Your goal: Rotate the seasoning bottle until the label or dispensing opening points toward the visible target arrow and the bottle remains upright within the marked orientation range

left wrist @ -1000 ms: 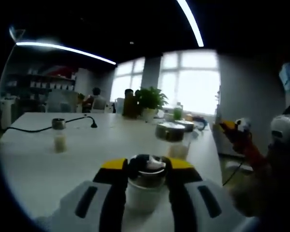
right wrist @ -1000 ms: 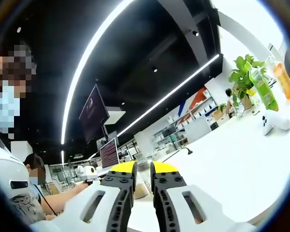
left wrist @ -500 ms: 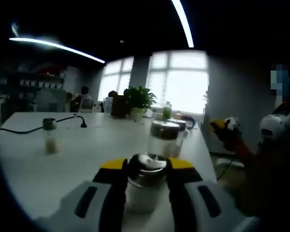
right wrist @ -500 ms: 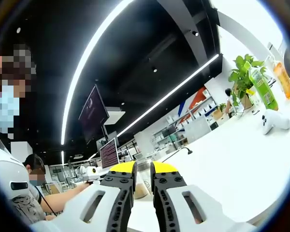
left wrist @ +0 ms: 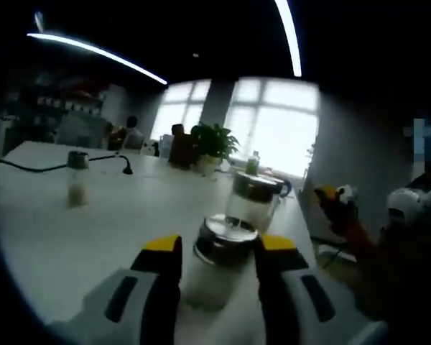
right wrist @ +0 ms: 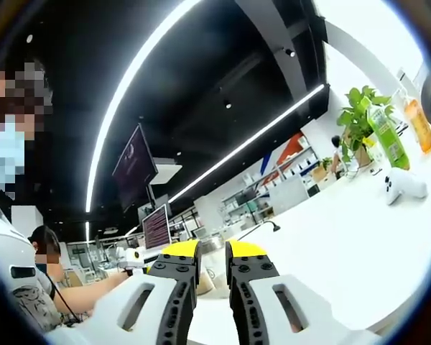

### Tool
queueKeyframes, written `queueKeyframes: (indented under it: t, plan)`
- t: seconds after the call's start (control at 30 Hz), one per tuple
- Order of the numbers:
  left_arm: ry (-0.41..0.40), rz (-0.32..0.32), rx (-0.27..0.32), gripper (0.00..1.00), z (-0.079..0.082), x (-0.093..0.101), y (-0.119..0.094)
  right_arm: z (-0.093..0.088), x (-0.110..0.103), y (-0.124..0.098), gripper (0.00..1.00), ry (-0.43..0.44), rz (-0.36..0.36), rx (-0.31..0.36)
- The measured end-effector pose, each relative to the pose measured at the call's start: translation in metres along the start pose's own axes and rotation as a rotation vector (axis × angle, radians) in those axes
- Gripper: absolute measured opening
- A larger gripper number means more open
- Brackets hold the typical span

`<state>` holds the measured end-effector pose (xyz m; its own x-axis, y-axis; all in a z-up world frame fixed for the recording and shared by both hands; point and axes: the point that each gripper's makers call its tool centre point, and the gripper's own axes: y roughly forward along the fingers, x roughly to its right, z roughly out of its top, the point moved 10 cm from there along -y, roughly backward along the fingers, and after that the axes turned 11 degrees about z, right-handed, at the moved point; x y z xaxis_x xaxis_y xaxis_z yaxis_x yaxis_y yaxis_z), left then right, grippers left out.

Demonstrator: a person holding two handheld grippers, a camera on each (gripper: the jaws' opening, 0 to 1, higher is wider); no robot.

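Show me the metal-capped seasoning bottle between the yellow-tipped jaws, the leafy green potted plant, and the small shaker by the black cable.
Metal-capped seasoning bottle (left wrist: 217,264): left gripper view, pale lower body.
Leafy green potted plant (left wrist: 214,141): left gripper view, foliage.
Small shaker (left wrist: 77,185): left gripper view, body.

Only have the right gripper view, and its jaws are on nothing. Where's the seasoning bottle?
Observer: In the left gripper view. The seasoning bottle sits between the jaws of the left gripper, on the white table.
Operator: Clamped and upright?
Observer: It leans relative to the jaws, with its metal cap tipped toward the right jaw. I cannot tell whether the jaws are pressing on it.
Operator: Anything crowding it?
Observer: A second jar with a metal lid stands just behind it. I cannot tell whether the two touch.
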<state>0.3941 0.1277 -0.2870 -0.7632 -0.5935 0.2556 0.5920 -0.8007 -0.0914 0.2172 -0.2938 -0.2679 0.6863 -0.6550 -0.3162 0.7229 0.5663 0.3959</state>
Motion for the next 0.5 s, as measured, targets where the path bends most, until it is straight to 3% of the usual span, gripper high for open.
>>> queueKeyframes:
  t: [0.17, 0.33, 0.5]
  plan:
    - [0.020, 0.062, 0.062, 0.43, 0.006, 0.008, -0.009, -0.001, 0.000, 0.001, 0.12, 0.002, 0.002, -0.001]
    - [-0.089, 0.078, 0.187, 0.41, 0.019, 0.018, -0.019, -0.002, 0.000, 0.001, 0.12, 0.006, 0.005, -0.005]
    - [-0.123, 0.195, 0.260, 0.40, 0.026, 0.022, -0.025, -0.001, 0.000, 0.001, 0.12, 0.003, 0.005, -0.002]
